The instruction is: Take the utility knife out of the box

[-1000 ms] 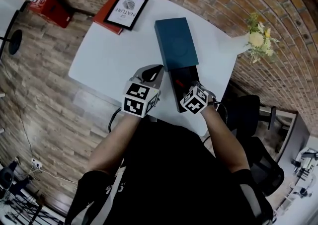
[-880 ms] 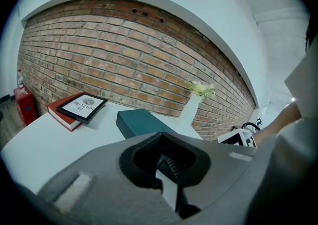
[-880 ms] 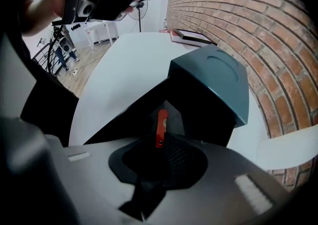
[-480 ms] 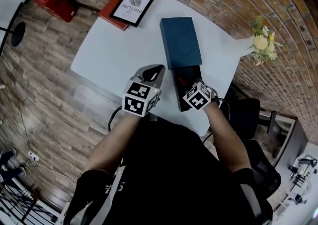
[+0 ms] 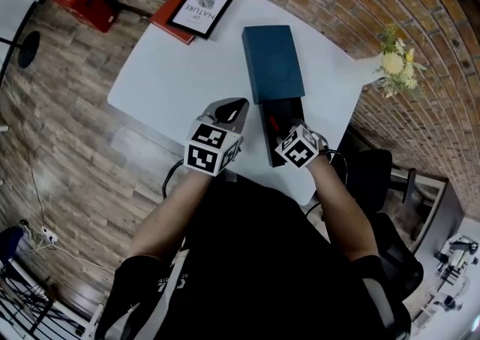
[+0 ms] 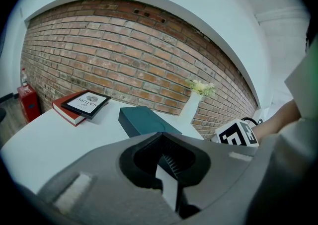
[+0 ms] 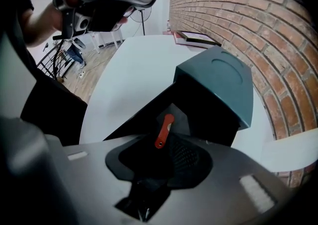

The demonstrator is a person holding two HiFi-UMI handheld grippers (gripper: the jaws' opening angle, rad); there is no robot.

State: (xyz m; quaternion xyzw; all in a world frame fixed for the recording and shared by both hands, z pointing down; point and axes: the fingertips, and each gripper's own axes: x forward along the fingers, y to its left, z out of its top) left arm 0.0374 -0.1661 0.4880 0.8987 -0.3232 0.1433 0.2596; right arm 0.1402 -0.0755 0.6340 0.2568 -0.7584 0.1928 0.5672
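A dark teal rectangular cardboard box (image 5: pixel 274 61) is lying near the far right edge of the white round-cornered table (image 5: pixel 172 83). Its black inner tray (image 5: pixel 267 143) is sticking out of the teal sleeve toward the near edge. The black utility knife with a red slider (image 5: pixel 272 123) is lying inside that tray; in the right gripper view only its red slider (image 7: pixel 164 130) is standing out against the black lining. A white vase (image 6: pixel 191 107) holding pale yellow flowers (image 5: pixel 394 61) is standing at the far right corner.

The right gripper (image 5: pixel 285 132) is pointing steeply down into the open tray. Its jaws have just been opening and are standing partly apart, released. The knife's red slider is showing in the gap between them, and the pads are not pressing on it.

The left gripper (image 5: pixel 238 106) is hovering over the table just left of the tray, near the near edge. Its jaws are clenched together on nothing, touching neither box nor tray.
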